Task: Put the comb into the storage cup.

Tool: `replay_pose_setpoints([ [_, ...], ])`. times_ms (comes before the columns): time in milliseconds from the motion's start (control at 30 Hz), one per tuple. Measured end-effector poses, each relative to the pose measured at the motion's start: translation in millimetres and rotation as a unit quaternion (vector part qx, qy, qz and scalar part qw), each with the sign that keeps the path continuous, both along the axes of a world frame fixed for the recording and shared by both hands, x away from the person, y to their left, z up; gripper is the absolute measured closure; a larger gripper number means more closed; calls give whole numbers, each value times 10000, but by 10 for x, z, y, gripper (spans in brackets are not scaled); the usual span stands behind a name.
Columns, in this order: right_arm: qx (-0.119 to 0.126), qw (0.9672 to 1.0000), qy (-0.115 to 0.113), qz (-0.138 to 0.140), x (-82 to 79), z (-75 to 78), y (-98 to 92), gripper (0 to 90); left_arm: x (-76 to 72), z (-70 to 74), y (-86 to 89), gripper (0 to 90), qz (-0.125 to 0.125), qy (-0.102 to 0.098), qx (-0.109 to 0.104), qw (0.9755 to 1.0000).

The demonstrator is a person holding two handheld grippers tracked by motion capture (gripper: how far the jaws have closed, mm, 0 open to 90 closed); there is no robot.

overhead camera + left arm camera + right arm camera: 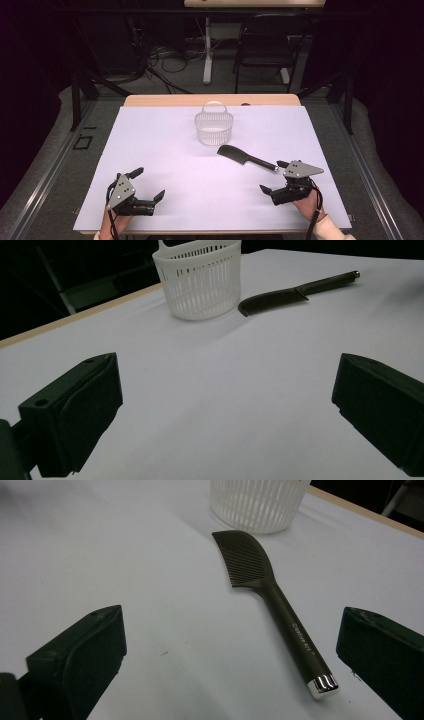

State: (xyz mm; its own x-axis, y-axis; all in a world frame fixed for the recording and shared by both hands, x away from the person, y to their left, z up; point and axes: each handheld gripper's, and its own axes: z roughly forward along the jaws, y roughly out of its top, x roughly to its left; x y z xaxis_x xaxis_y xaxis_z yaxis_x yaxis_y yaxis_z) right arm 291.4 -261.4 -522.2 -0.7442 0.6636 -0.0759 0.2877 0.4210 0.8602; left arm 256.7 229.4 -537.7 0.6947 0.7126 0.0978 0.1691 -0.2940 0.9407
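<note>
Clearly both grippers, left gripper (148, 185) and right gripper (274, 176), gape wide, empty, beside comb (246, 157).

— Dark comb (265, 587), flat on the white table cover. Broad curved head with fine ribbed teeth, slim straight handle, small white lettering along it, shiny silver cap at the end.

— Placed where?

— Just ahead of the right gripper (274, 176), between its wide-open jaws in the right gripper view, cap end nearest, head pointing away. Closer to one jaw than the other, touching neither.

— And from the other side?

— Well away from the left gripper (225, 405), far ahead, off to one side. Teeth possibly facing that way, hard to say at that range.
</note>
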Motion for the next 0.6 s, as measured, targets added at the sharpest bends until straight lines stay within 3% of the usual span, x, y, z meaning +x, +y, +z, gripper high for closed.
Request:
replay_pose_setpoints([
  [600,-125,9998,164,78,229,4,40,0,15,-4,12,0,11,20,-34,10000],
])
